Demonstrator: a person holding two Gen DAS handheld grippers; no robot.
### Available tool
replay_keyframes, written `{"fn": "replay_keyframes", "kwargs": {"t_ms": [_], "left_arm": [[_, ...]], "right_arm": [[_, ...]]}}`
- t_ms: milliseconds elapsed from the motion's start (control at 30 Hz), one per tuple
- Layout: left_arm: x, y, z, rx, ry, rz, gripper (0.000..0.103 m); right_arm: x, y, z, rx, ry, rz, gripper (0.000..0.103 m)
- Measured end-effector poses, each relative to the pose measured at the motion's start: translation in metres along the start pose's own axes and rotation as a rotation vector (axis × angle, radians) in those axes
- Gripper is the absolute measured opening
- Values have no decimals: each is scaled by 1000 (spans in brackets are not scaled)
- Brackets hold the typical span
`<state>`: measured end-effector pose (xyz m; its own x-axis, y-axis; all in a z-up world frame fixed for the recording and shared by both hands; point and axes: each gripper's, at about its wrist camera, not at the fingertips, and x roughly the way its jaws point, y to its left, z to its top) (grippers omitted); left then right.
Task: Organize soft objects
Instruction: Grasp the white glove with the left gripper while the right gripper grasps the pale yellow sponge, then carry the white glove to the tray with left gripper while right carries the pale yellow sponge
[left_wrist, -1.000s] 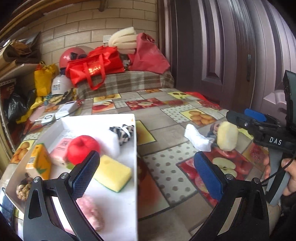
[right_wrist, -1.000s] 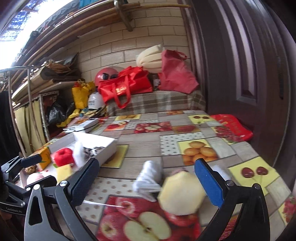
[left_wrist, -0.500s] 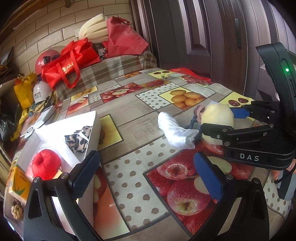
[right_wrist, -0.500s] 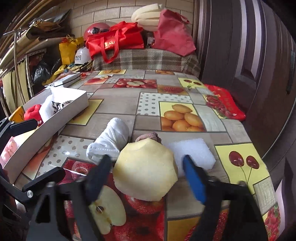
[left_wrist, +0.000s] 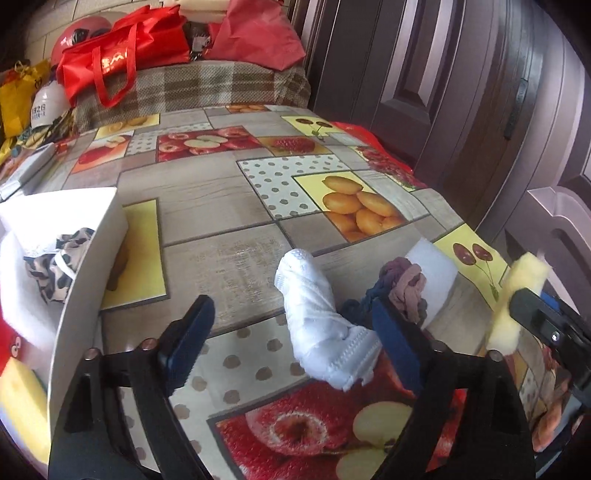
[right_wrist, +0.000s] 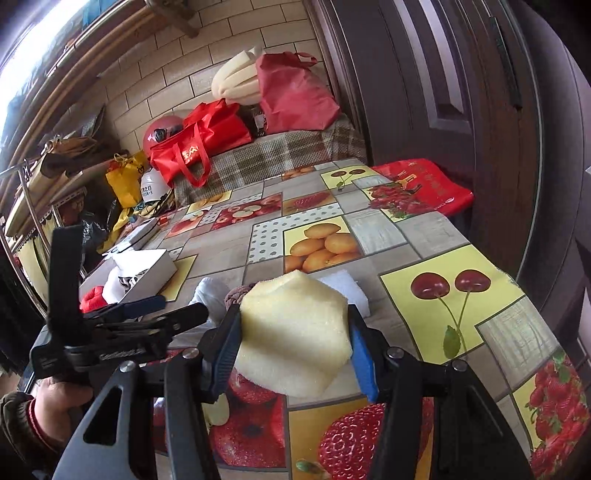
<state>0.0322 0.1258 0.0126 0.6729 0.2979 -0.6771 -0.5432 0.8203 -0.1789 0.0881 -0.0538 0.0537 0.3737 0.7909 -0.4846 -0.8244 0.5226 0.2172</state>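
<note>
Right wrist: sponge (right_wrist: 293, 338) near table edge (right_wrist: 532, 295).

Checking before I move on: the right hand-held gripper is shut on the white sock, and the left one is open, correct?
Not quite. The right wrist view shows the right hand-held gripper shut on the yellow sponge. The white sock lies on the table; the left hand-held gripper is open.

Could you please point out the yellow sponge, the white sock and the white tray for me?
yellow sponge (right_wrist: 295, 332): right wrist view, middle of its face.
white sock (left_wrist: 314, 310): left wrist view, mid-body.
white tray (left_wrist: 85, 273): left wrist view, outer side wall.
</note>
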Motion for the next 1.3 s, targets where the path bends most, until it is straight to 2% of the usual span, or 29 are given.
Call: {"fn": "replay_keyframes", "kwargs": {"t_ms": [33,67,100,133,300,467,667,867,967,1300], "left_arm": [[8,-1,1,-2,33,-1,61],[15,0,2,-8,61,-16,51],[16,0,2,-14,64,-35,36],[15,0,2,-13,59,-45,30],[2,6,-2,-38,1,-76,28],[-29,10,-10,-33,-104,-86,28],[-80,7,-35,65,-241,-27,28],[-123,6,-63,185,-363,59,28],[-134,16,-69,178,-382,74,29],[-162,71,-86,67,-407,130,29]], "right_arm": [[0,1,0,-3,-2,4,55],[0,1,0,-5,-2,7,55],[1,1,0,-5,-1,11,55],[1,0,1,-2,1,16,55],[-1,-3,-1,16,-10,26,55],[-12,-2,-2,6,-68,22,55],[-26,9,-4,-45,-154,-13,55],[-29,21,-6,-54,-185,14,55],[-28,32,-8,-68,-187,19,55],[-24,69,-16,-123,-177,79,55]]}}
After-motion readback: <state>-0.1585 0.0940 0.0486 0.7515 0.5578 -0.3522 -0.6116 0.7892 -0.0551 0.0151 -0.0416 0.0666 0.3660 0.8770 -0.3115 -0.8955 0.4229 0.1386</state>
